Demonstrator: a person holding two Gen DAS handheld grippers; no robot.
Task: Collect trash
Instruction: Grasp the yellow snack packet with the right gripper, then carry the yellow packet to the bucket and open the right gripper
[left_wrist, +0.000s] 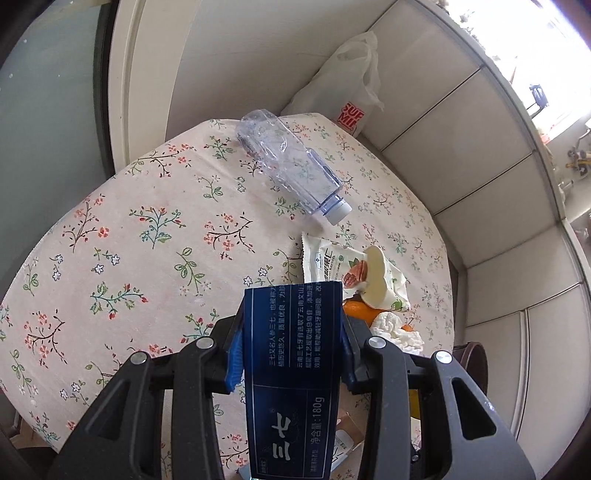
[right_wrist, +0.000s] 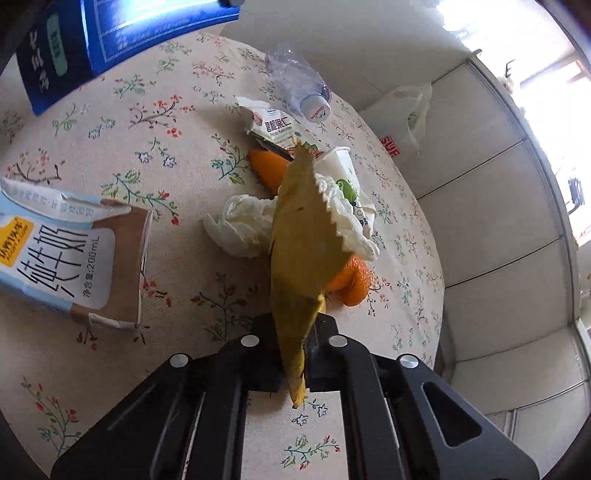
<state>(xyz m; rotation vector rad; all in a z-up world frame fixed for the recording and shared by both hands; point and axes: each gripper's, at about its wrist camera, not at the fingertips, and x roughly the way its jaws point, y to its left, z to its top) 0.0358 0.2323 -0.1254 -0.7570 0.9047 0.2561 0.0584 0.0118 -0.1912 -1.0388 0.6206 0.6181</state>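
Left wrist: left gripper (left_wrist: 293, 345) fingers clamp a dark blue box (left_wrist: 293, 369), held above the floral bench (left_wrist: 129, 229). Clear bottle (left_wrist: 291, 166) lies on its side beyond.
Right wrist: right gripper (right_wrist: 308, 356) fingers pinch a yellow wrapper (right_wrist: 303, 251) over tissue (right_wrist: 243, 225) and orange peel (right_wrist: 349, 282); milk carton (right_wrist: 70, 254) lies left.

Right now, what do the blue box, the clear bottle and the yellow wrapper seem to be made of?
Blue box: probably thin printed cardboard with a slight sheen; sharp folded edges.
Clear bottle: transparent plastic, ribbed and dented, with a white cap.
Yellow wrapper: likely plastic film, rather matte; zigzag-cut edge, pinched flat in the right hand-held gripper.
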